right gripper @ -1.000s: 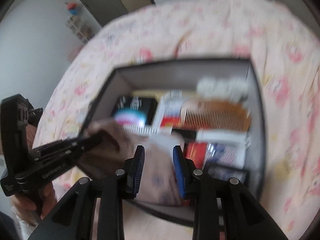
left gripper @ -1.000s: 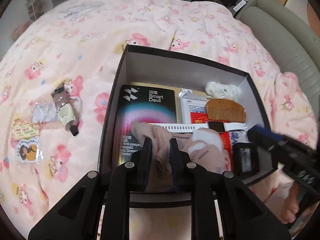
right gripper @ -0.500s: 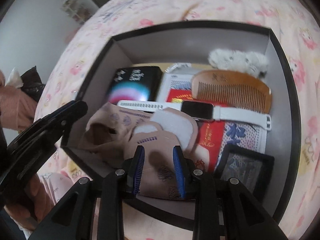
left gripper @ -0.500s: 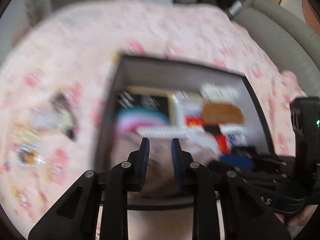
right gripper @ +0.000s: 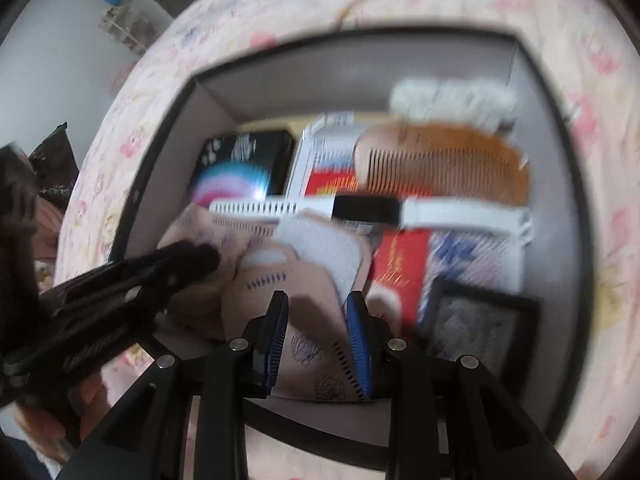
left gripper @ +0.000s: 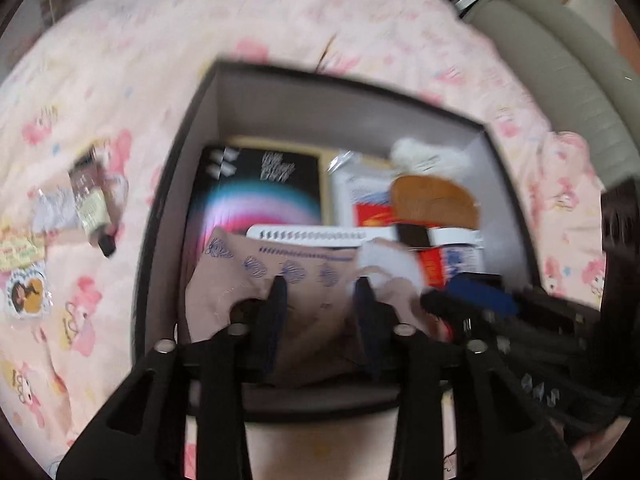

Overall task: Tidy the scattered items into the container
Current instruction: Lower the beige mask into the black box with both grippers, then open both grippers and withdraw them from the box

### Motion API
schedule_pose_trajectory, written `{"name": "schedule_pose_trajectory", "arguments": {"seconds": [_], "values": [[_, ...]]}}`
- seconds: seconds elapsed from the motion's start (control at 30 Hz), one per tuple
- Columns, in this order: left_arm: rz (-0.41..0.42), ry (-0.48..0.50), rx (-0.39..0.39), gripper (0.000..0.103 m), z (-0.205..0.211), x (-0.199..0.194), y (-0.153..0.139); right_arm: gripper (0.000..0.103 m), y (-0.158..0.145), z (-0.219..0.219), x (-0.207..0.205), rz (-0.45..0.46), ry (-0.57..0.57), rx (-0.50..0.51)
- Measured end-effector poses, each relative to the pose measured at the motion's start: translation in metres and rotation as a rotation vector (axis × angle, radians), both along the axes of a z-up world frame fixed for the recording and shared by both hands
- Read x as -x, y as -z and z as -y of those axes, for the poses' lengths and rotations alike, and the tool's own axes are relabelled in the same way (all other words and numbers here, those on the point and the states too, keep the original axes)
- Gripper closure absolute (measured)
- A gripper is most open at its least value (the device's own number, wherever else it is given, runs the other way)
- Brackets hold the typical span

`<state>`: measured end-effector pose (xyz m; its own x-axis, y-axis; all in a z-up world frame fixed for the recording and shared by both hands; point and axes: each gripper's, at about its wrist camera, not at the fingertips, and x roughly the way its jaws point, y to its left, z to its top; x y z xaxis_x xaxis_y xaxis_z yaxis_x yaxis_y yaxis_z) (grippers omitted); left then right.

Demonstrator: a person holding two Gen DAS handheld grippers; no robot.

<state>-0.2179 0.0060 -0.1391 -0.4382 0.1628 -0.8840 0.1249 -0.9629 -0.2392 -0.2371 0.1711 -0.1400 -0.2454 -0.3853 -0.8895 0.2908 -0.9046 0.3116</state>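
Observation:
A dark open box [left gripper: 176, 184] [right gripper: 576, 216] sits on the pink bedspread. It holds a black packet [left gripper: 260, 188], a wooden comb [right gripper: 444, 160], a white watch [right gripper: 460, 214], a white fluffy item [right gripper: 452, 98], a black frame [right gripper: 476, 320] and pink socks [left gripper: 280, 276] [right gripper: 304, 292]. My left gripper [left gripper: 320, 292] is open over the socks at the box's near edge. My right gripper [right gripper: 316, 308] is open over the socks too. Both views are blurred. Outside the box on the left lie a small bottle [left gripper: 90, 204], packets [left gripper: 16, 248] and a round sticker [left gripper: 26, 294].
A grey padded headboard [left gripper: 560, 80] runs along the right. The pink patterned bedspread [left gripper: 100, 80] surrounds the box. A white shelf [right gripper: 124, 28] stands far left in the right wrist view.
My left gripper has opened wider and the socks now lie loose in the box. Both grippers have shifted slightly over the box's near edge.

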Motion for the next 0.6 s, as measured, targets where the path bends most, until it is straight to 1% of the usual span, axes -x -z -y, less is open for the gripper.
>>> {"name": "schedule_pose_trajectory", "arguments": {"seconds": [0.07,0.13,0.17,0.3,0.43,0.53,0.6], "values": [[-0.064,0.001,0.006,0.06,-0.004,-0.014,-0.017,0.071,-0.019,-0.004,-0.009,-0.092,0.016,-0.014],[-0.104,-0.008,0.0,0.056,-0.006,-0.029,-0.032,0.059,-0.036,-0.007,-0.021,-0.15,0.023,-0.007],[-0.116,-0.012,0.001,0.056,-0.006,-0.033,-0.036,0.058,-0.042,-0.006,-0.026,-0.17,0.017,-0.005],[-0.15,-0.03,-0.007,0.056,0.003,-0.062,-0.056,0.057,-0.059,0.004,-0.048,-0.213,-0.004,0.012],[-0.163,-0.03,-0.017,0.056,0.015,-0.096,-0.063,0.057,-0.067,0.023,-0.073,-0.25,-0.03,0.04],[-0.179,-0.044,-0.01,0.056,0.025,-0.122,-0.067,0.057,-0.071,0.04,-0.092,-0.282,-0.054,0.045],[-0.186,-0.055,0.012,0.056,0.034,-0.137,-0.07,0.057,-0.076,0.049,-0.109,-0.294,-0.073,0.054]]}}
